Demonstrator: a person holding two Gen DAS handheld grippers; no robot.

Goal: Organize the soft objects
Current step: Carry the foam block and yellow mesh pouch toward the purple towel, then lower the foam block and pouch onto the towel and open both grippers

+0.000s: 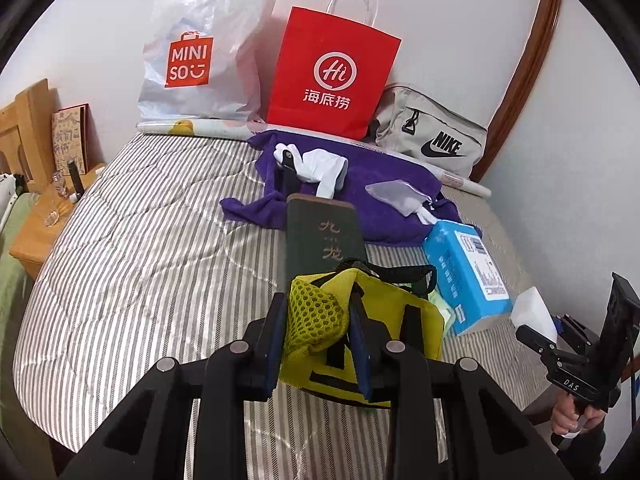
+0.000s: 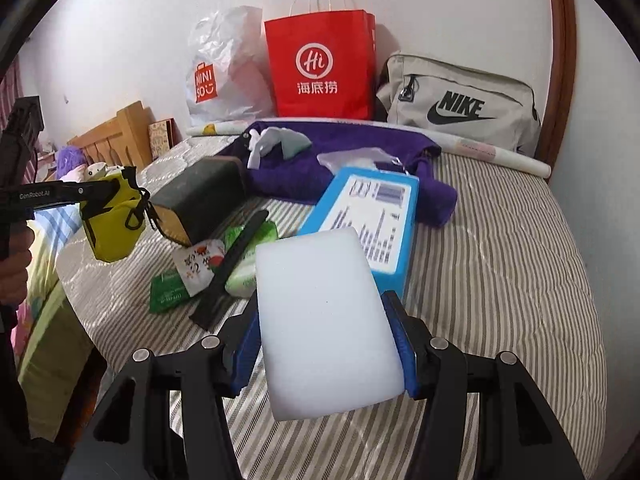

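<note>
Nearest, left gripper point(image 1: 318, 334) clamped narrowly on a yellow mesh pouch point(image 1: 360, 320) lifted above the striped bed point(image 1: 140, 260), right gripper point(image 2: 328, 344) holding a white foam block point(image 2: 324, 320) at medium width, blue tissue pack point(image 2: 368, 220) beyond, red paper bag point(image 2: 320, 68) and white plastic bag point(image 2: 224, 76) against the wall, contents hidden.

A bed with a grey-and-white striped quilt point(image 1: 132, 248) fills the scene. Along the wall at twelve o'clock stand a white plastic shopping bag point(image 1: 196, 52), a red paper bag point(image 1: 332, 72) and a grey sports bag point(image 1: 432, 136), with a rolled printed sheet point(image 1: 192, 128) lying in front of them. Just nearer, a crumpled purple towel point(image 1: 376, 176) lies spread on the quilt. At the centre a dark green box point(image 2: 200, 196) rests upright. At two o'clock from it lies a blue tissue pack point(image 2: 368, 216). At six o'clock, green packets point(image 2: 168, 292) and a black strap point(image 2: 228, 272) lie together.
</note>
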